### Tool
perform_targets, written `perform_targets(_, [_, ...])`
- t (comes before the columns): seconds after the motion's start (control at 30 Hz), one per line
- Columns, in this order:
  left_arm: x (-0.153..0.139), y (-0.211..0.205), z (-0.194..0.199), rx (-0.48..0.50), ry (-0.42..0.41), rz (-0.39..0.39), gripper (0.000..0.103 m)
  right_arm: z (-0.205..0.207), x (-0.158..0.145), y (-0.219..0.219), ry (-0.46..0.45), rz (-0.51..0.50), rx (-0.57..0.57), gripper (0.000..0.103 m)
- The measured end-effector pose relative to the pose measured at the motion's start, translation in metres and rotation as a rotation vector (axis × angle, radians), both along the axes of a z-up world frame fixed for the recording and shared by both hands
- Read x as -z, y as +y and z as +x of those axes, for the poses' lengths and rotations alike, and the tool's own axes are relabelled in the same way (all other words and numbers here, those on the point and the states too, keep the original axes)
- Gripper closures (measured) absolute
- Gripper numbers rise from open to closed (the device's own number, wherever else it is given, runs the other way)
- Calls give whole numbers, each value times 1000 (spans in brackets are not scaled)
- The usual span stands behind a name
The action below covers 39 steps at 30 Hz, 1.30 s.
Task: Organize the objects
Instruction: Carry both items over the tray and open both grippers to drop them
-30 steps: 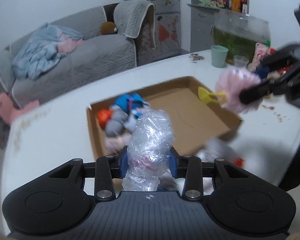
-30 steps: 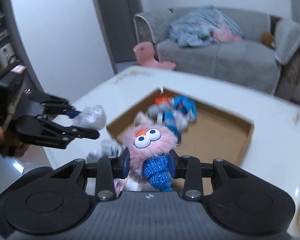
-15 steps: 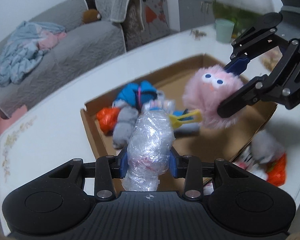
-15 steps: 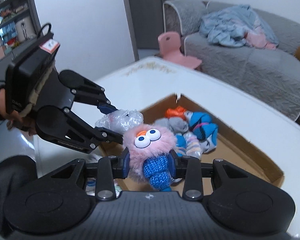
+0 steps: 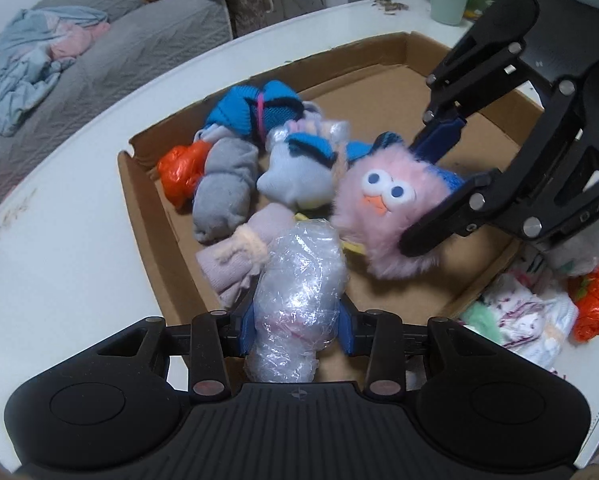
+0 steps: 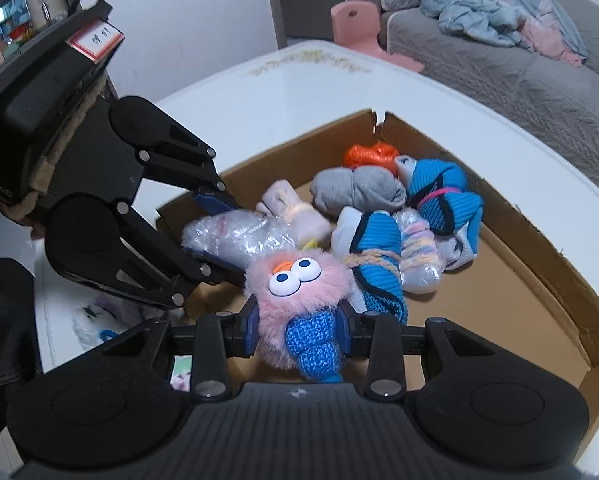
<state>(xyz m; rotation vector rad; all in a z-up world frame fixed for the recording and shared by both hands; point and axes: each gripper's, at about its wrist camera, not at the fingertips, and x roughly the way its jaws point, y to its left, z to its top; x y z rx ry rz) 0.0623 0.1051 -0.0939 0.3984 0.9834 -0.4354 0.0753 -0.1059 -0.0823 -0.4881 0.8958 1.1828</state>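
Left gripper [image 5: 297, 332] clamped on plastic-wrapped bundle [image 5: 299, 280], over near edge of cardboard box [image 5: 495, 264]. Right gripper [image 6: 297, 330] clamped on pink fuzzy toy [image 6: 295, 296], just beside, above rolled socks [image 6: 359, 190] at box's far left.

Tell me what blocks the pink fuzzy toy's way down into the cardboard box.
Nothing blocks it. The right gripper holds the pink fuzzy toy over bare floor of the cardboard box; rolled socks lie just beyond.

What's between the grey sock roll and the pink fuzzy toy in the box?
Left wrist view: a white-and-blue sock bundle lies between the grey sock roll and the pink fuzzy toy.
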Motion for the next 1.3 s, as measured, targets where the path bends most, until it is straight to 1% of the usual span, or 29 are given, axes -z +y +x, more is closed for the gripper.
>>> perform_targets(0.13, [1,2,5,-31,6,-23,54,-1,4,1,9,-10,-2,68])
perform_targets(0.17, [1,2,5,-32,5,-22,53,-1,4,1,12,-12,-1,67])
perform_targets(0.2, [1,1,6,-33,6,-22,52,-2,5,1,17,-16,3,63])
perform_targets(0.23, [1,1,7,-34,7,-21,51,-1,5,1,17,-19,6,63])
perform_targets(0.3, [0,-1,6,-34,5,-17,44,-2,6,1,16,-24,12,62])
perform_targets(0.37, [-1,-4,5,-38,-5,-12,35,-3,4,1,10,-22,15,61])
perform_targets(0.4, [-2,-4,4,-48,-11,-14,29,-3,3,1,10,-20,18,59])
perform_targets(0.47, [-6,-3,3,-62,-22,-32,27,-3,0,0,6,-13,26,56])
perform_targets(0.53, [-11,-3,3,-82,-30,-32,24,-3,-4,-1,-3,-13,32,53])
perform_targets(0.57, [-14,-3,1,-89,-36,-32,23,-3,-6,-2,-9,-11,35,46])
perform_targets(0.6, [-18,-2,1,-98,-40,-37,20,-4,-10,-3,-14,-10,39,43])
perform_targets(0.67, [-27,-1,-1,-128,-53,-38,15,-3,-17,-5,-15,-8,47,42])
perform_targets(0.73, [-36,2,0,-179,-63,-35,14,-1,-25,-5,-28,-5,79,35])
perform_targets(0.77, [-40,4,0,-210,-64,-47,12,1,-28,-5,-31,6,99,29])
perform_targets(0.8, [-44,6,1,-243,-66,-55,10,3,-32,-6,-23,19,125,26])
perform_targets(0.9, [-53,11,2,-325,-73,-87,10,8,-38,-9,-11,39,189,25])
perform_targets(0.97, [-57,13,1,-364,-79,-93,10,8,-39,-9,-18,40,208,25])
perform_targets(1.17, [-63,13,-2,-453,-84,-108,10,7,-39,-13,-15,48,275,25])
perform_targets(1.23, [-64,12,-5,-466,-80,-123,10,4,-41,-15,-20,51,280,25])
perform_targets(1.3, [-65,11,-9,-489,-80,-119,10,1,-44,-20,-24,56,294,24])
